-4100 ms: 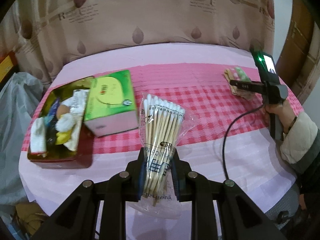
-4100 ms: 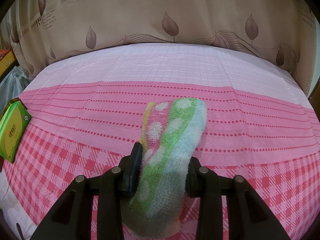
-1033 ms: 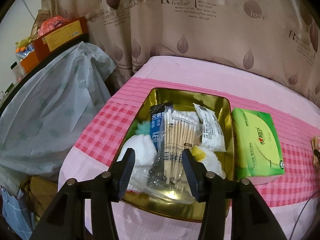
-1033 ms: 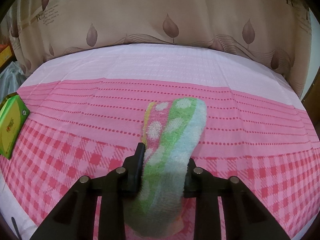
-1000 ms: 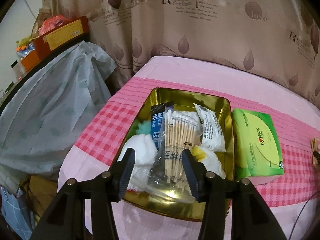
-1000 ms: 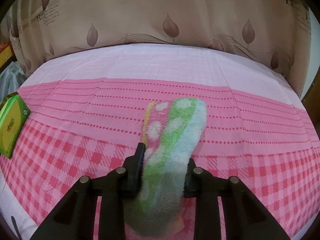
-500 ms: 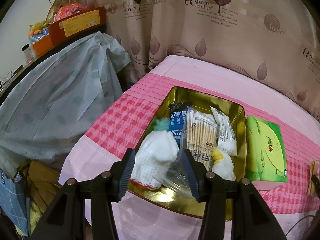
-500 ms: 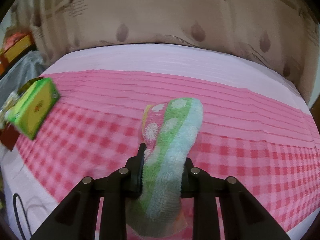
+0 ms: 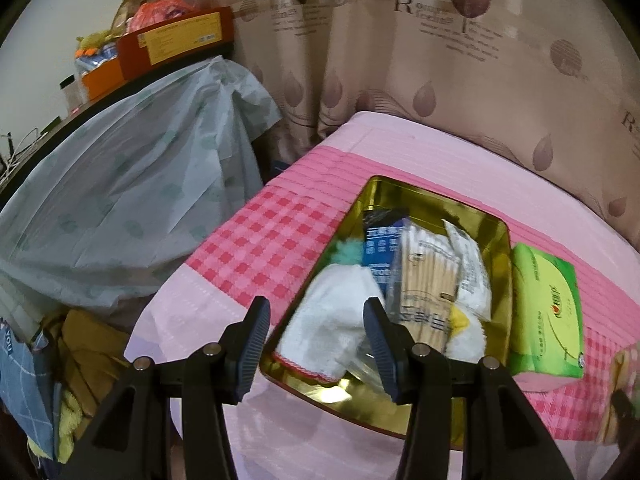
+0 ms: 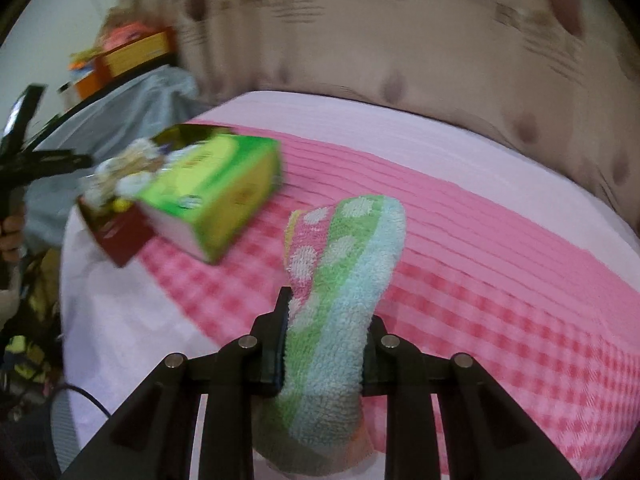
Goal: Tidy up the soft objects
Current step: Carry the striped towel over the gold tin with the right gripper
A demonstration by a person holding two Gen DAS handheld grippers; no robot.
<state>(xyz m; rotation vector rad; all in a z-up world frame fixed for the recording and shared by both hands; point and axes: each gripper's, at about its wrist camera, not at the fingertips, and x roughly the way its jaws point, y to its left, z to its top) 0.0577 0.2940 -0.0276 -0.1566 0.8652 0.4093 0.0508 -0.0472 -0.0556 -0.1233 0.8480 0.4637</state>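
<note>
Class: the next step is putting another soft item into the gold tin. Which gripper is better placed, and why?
Right. The right gripper is shut on the towel. The left gripper hangs open and empty by the tin, so it has nothing to add.

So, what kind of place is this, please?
Probably a room in a home: a table under a pink checked cloth, a leaf-print curtain behind it, and a side shelf with boxes.
</note>
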